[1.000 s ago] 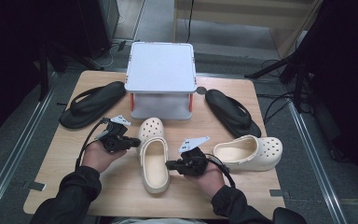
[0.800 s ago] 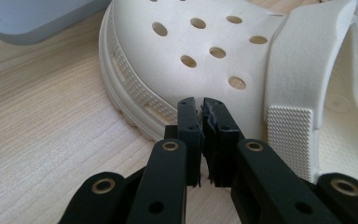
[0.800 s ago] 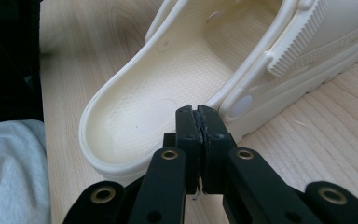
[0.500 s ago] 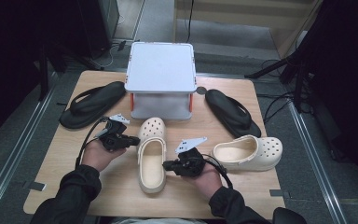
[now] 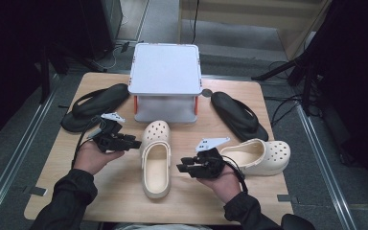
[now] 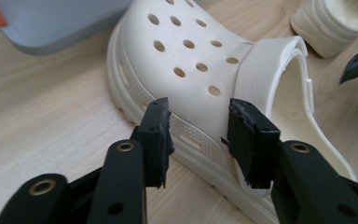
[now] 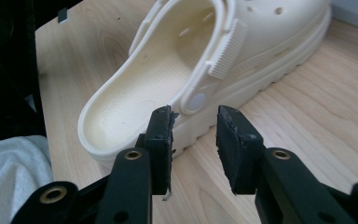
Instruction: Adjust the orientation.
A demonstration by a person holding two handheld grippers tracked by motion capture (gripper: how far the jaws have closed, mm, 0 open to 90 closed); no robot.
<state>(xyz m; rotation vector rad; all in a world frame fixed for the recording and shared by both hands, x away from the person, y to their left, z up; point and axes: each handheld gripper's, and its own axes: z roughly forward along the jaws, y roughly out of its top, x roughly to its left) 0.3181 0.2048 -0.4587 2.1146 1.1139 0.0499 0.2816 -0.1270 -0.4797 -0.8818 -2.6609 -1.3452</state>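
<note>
1. The middle clog (image 5: 155, 163) lies sole-down on the worktop (image 5: 52, 191), toe toward the grey box (image 5: 165, 81) and heel toward the person, between the two grippers.
2. The left gripper (image 5: 133, 143) sits at the clog's left flank near the toe; in the left gripper view its fingers (image 6: 156, 135) stand apart, framing the perforated upper and sidewall, holding nothing.
3. The right gripper (image 5: 184, 167) is at the clog's right side near the heel; in the right gripper view its fingers (image 7: 161, 135) are also apart, just short of the strap rivet (image 7: 196, 100) and sole edge, empty.
4. Whether either finger tip already touches the foam is hard to tell from these angles; probably not yet.
5. Risk: closing on the rounded, soft sidewall could let the foam squeeze out of the fingers, and the clog would slide or spin on the smooth wood.
6. Risk: a grip taken on the pivoting heel strap (image 7: 226, 51) alone would let the shoe swing and drop.
7. Risk: uneven pushes from the two sides could shove the clog into the second clog (image 5: 256, 155) lying on its side to the right, or toward the box.
8. The black sandals (image 5: 93, 105) lie well apart and seem safe.
</note>
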